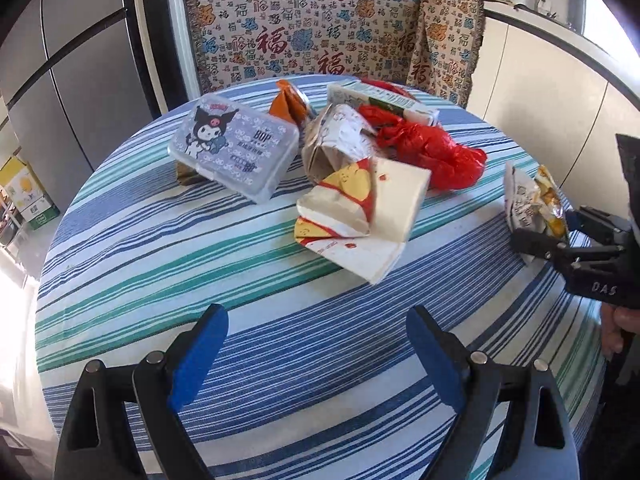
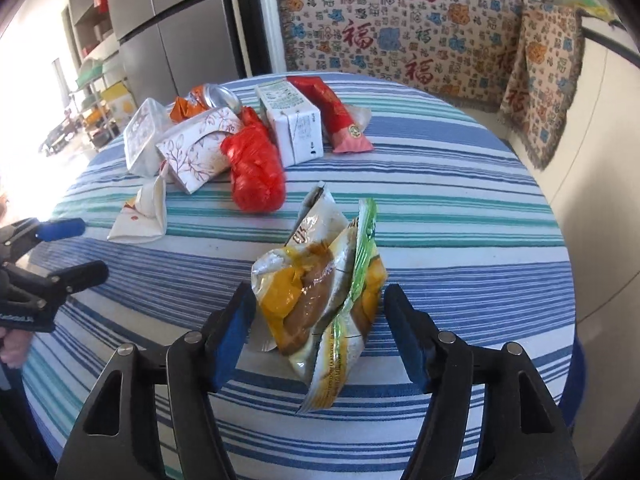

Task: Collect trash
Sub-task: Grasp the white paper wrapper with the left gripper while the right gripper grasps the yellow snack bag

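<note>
Both wrist views angled down, near, sharing striped table

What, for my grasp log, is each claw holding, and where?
Nothing. Left claw empty; the snack wrapper sits between the right claw's spread pads, ungripped.

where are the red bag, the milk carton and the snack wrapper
red bag [image 2: 256, 172], right wrist view, middle of the crumpled plastic
milk carton [image 2: 298, 132], right wrist view, white side panel
snack wrapper [image 2: 316, 288], right wrist view, yellow-brown front, between the right fingers
</note>
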